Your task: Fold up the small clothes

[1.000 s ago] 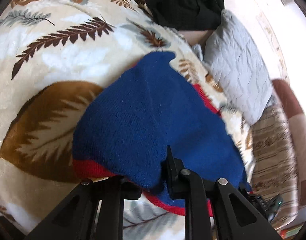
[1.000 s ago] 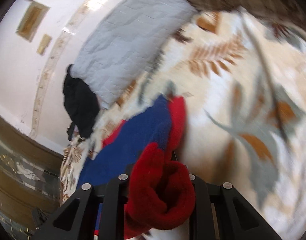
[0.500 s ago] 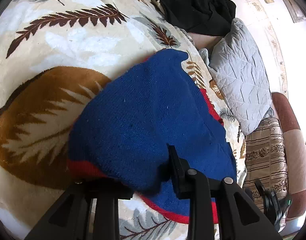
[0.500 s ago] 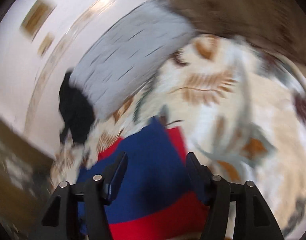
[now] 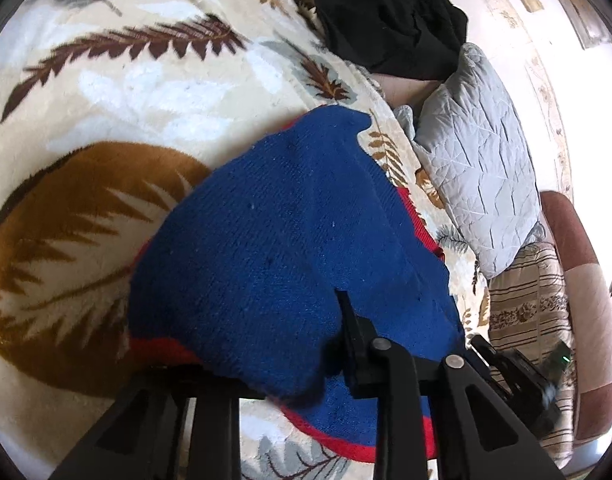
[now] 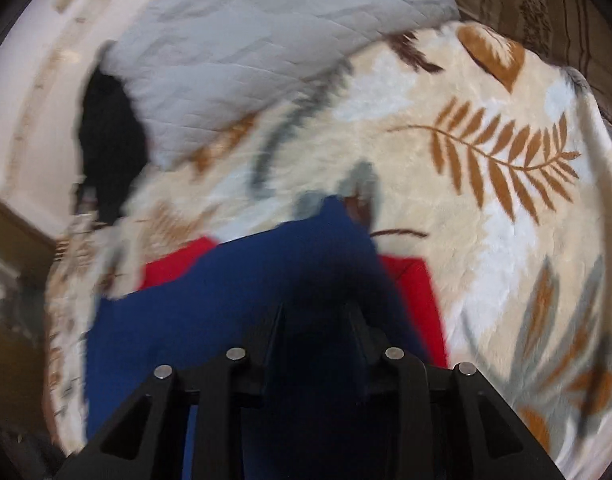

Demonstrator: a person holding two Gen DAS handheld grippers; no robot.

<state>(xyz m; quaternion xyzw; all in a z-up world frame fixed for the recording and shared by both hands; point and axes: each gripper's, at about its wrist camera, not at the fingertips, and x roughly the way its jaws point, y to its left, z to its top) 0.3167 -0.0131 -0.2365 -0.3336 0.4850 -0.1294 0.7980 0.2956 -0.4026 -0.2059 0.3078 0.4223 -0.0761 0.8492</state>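
A small blue knit garment (image 5: 290,240) with red trim (image 5: 162,350) lies on a leaf-patterned blanket (image 5: 126,100). My left gripper (image 5: 274,340) is at its near edge, jaws closing on a raised fold of the blue cloth. The fold drapes over and hides the left finger. In the right wrist view the blue garment (image 6: 226,300) rises in a ridge into my right gripper (image 6: 315,312). Those jaws are closing with dark blue cloth filling the gap between them. A red part (image 6: 413,292) lies flat just right of that gripper.
A grey quilted pillow (image 5: 477,168) lies beyond the garment, and a black garment (image 5: 385,12) is heaped at the blanket's far edge. A striped cushion (image 5: 521,300) and a brown seat (image 5: 585,280) are at the right. The right wrist view is blurred.
My right gripper let go of the red bundle, opened wide, moved across the garment and has narrowed on blue cloth. My left gripper keeps its hold, with only a slight roll.
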